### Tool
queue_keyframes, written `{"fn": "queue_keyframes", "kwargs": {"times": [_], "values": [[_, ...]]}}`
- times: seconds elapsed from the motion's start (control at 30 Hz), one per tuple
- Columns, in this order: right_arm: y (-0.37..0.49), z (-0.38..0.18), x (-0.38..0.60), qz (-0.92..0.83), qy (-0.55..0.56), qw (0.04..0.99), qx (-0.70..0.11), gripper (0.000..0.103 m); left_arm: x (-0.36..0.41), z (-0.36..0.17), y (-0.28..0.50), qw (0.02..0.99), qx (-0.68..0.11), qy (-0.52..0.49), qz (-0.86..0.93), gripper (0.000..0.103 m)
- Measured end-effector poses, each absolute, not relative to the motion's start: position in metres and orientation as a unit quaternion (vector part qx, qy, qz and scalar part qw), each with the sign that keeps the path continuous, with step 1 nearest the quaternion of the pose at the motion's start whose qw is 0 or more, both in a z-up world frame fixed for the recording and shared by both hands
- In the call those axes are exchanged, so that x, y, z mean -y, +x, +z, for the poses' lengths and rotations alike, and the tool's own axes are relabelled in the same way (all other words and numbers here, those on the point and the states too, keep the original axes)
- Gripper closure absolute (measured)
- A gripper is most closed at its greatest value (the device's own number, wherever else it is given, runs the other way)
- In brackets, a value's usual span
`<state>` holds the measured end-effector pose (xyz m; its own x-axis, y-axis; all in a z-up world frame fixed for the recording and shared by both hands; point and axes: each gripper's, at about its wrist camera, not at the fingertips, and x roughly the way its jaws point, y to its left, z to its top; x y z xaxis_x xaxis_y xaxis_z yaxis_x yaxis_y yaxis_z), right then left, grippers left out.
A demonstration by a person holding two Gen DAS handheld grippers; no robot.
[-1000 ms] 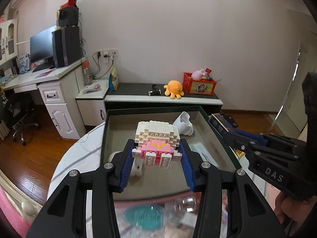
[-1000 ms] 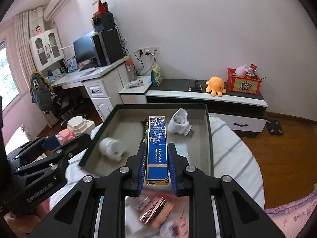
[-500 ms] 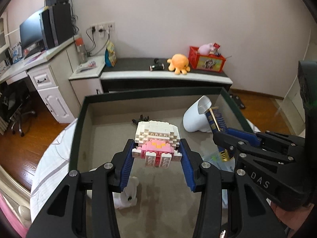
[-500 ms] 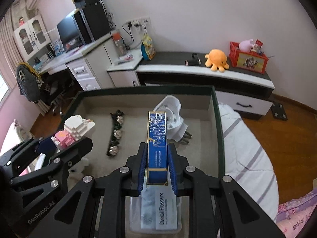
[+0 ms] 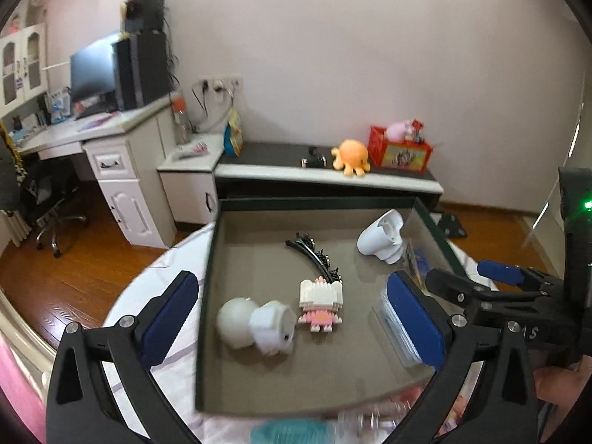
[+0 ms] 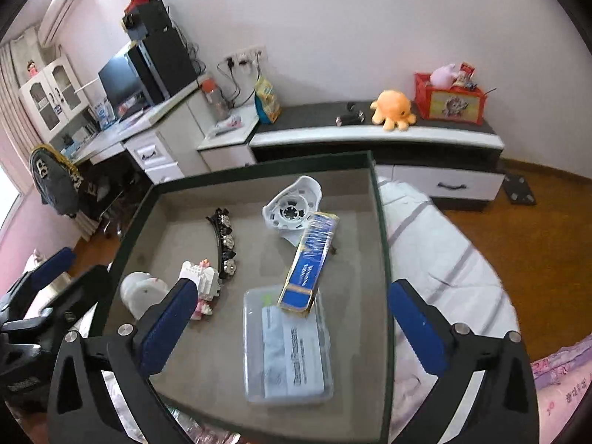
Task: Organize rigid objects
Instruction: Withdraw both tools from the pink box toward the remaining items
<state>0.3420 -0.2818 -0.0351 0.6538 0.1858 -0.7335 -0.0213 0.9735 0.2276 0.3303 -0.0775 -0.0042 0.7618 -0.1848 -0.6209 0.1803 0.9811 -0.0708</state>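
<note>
A dark-rimmed tray (image 5: 207, 281) (image 6: 381, 229) lies on the round table. In it lie a white and pink brick figure (image 5: 321, 304) (image 6: 201, 285), a blue box (image 6: 309, 262), a clear plastic case (image 6: 286, 347), a black hair clip (image 5: 312, 255) (image 6: 224, 244), a white cup-like part (image 5: 381, 236) (image 6: 292, 209) and a white round toy (image 5: 255, 323) (image 6: 138, 292). My left gripper (image 5: 292, 318) is open and empty above the tray. My right gripper (image 6: 292, 329) is open and empty above the case; the blue box rests partly on that case.
The table has a white striped cloth (image 6: 436, 259). Clutter, with a teal item (image 5: 292, 431), lies by the tray's near edge. A low cabinet (image 5: 325, 181) with an orange plush (image 5: 351, 155) and a red box stands behind. A desk (image 5: 92, 140) is at the left.
Both grippers have opened and drawn back. The brick figure left my left gripper and lies in the tray. The blue box left my right gripper and lies on the clear case.
</note>
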Motion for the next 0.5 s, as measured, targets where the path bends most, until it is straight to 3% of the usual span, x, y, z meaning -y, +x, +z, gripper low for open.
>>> {"fn": "queue_keyframes", "kwargs": {"times": [0.23,0.5], "values": [[0.285,-0.002,0.271,0.042,0.104,0.921,-0.374,0.0,0.047,0.02,0.259,0.953,-0.293,-0.016,-0.078,0.0],[0.192,0.014,0.263,0.037,0.109,0.934,-0.339,0.0,0.035,0.014,0.2,0.951,-0.303,-0.009,-0.061,0.0]]}}
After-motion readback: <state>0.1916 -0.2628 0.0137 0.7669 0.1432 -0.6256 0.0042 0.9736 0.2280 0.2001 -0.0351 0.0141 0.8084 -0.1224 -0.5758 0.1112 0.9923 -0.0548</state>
